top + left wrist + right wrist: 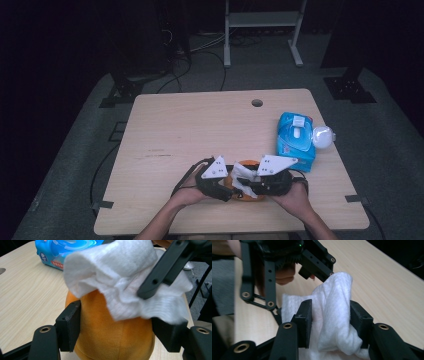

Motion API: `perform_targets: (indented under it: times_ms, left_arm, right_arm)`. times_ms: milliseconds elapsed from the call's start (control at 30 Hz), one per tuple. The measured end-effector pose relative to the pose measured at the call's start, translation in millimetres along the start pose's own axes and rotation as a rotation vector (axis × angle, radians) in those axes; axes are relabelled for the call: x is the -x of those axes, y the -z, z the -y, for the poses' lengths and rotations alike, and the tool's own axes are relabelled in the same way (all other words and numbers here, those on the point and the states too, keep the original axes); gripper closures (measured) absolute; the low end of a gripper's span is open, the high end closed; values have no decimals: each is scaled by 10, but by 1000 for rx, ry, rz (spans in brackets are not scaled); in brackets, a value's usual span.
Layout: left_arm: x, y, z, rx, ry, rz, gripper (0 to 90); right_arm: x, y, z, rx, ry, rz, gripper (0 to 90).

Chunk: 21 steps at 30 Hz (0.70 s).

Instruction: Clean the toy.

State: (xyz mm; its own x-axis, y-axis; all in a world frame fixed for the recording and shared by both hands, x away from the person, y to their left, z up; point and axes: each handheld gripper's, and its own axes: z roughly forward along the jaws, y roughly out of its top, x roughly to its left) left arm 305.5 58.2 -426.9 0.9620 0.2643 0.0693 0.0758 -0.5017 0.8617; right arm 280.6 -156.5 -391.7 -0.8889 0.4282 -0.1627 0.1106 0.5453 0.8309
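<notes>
The left claw sits at the near middle of the pale wooden surface with its jaws pinching an orange soft toy from both sides; in the left gripper view the black pads press into the plush on each flank. Draped over the top of that toy lies a white wipe, crumpled and folded, covering the toy's upper part and hanging down toward the right pad.

The right claw meets the left one head-on from the other side. In the right gripper view its jaws stand on either side of a bunched fold of the wipe; the pads look close against the cloth, but whether they press it or merely flank it I cannot tell. One black jaw of the right claw crosses the upper right of the left gripper view, lying on the wipe. The left claw's black linkage fills the upper left of the right gripper view, just behind the wipe, with the person's fingers behind it.

Seen from above, the two claws, the toy and the wipe crowd together in one tight cluster, each hand close behind its tool.

To the right, well apart from the cluster, a blue pack of wipes lies flat, and a small white round thing rests just beside it at the surface's edge. A round hole is cut near the far edge. Dark stands and cables sit on the floor beyond.
</notes>
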Motion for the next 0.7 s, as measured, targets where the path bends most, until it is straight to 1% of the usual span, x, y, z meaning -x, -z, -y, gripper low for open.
perform_targets:
  times_ms: [33, 67, 133, 200, 233, 300, 367, 433, 500, 567, 600, 633, 667, 700]
  left_arm:
    - [-5, 2, 5, -1, -1, 1, 297]
    - [-9, 2, 11, 2, 2, -1, 298]
    - [-14, 4, 17, 3, 3, 1, 299]
    - [-34, 2, 35, 18, 10, 7, 300]
    - [-44, 3, 40, 17, 12, 7, 300]
    - [-53, 5, 55, 22, 26, 11, 299]
    - [-57, 10, 62, 22, 26, 13, 298]
    - [-40, 0, 58, 26, 32, 14, 294]
    - [-25, -6, 41, 16, 21, 13, 291]
    - [-8, -11, 27, 20, 14, 10, 290]
    - [13, -18, 12, 23, 9, 12, 291]
    - [28, -26, -1, 23, 2, 14, 291]
    - [58, -44, -20, 21, -12, 16, 291]
    - [83, -60, -26, 13, -23, 20, 289]
  right_arm:
    - [-15, -10, 0, -1, 10, 20, 635]
    - [-23, -18, -1, -8, 21, 35, 659]
    - [-7, -10, -12, -19, 18, 42, 729]
    - [48, 26, -7, -15, -19, 27, 763]
    - [89, 53, 12, -6, -48, 24, 775]
    - [152, 89, 50, 1, -81, 27, 784]
    - [216, 134, 93, 9, -111, 40, 785]
    - [285, 179, 139, 14, -150, 33, 785]
    - [293, 189, 151, 20, -169, 26, 787]
    - [227, 181, 117, 28, -142, 31, 791]
    - [193, 176, 95, 43, -130, 21, 792]
    - [129, 149, 47, 57, -111, -15, 791]
    - [79, 114, 12, 56, -90, -27, 791]
    - [-17, 38, -39, 31, -47, -29, 791]
